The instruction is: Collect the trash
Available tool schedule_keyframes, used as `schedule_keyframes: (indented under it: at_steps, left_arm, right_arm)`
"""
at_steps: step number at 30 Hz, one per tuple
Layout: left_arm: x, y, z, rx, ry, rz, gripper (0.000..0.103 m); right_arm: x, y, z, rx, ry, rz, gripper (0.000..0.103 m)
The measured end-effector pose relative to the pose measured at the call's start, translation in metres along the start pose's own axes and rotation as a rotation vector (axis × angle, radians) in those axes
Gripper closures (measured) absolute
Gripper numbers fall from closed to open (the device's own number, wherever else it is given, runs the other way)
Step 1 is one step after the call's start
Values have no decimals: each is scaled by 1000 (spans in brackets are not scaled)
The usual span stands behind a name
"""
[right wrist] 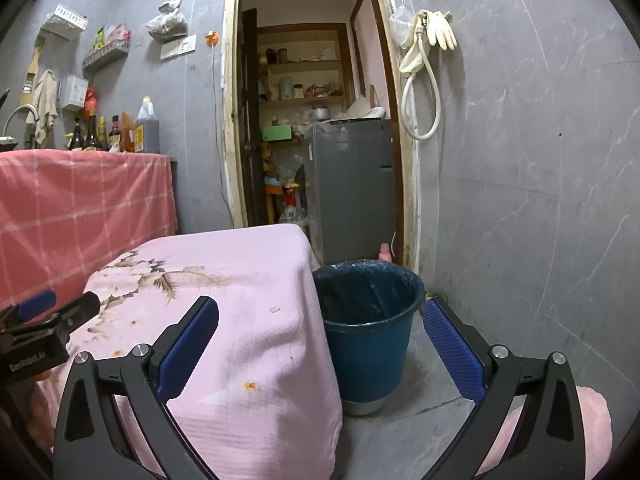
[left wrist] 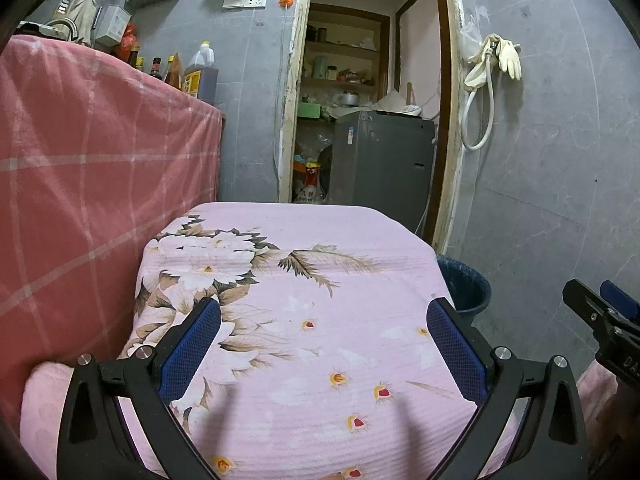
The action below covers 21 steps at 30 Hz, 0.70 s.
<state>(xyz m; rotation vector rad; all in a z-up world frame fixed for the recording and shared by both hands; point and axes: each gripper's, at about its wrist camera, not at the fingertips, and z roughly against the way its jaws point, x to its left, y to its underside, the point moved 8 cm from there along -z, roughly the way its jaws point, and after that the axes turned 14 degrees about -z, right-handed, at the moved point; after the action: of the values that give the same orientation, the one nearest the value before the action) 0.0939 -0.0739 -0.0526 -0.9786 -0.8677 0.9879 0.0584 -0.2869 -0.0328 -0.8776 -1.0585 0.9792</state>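
With both the left gripper (left wrist: 324, 344) and right gripper (right wrist: 320, 344) spread wide and empty, only a tiny pale scrap (right wrist: 274, 309) shows mid-frame on the pink floral cloth (right wrist: 248, 280), so pinch it lightly without snagging fabric, then drop it into the blue lined plastic bucket (right wrist: 370, 344) just right.

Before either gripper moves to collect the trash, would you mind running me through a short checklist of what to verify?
1. Left gripper open and holding nothing: ok.
2. Right gripper open and holding nothing: ok.
3. Blue bin upright on the floor beside the table, mouth open, lined with a bag: ok.
4. Trash located: a small white scrap lies on the pink tablecloth near the bin-side edge; whether it is trash: cannot tell.
5. Path from scrap to bin free of obstacles: ok.
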Motion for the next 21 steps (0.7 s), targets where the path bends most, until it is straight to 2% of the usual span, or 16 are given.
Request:
schedule_keyframes:
  at_steps: [21]
  left_arm:
    - [0,0,0,0,0,-3,2]
  right_arm:
    - [-1,0,-1,6,2,-6,0]
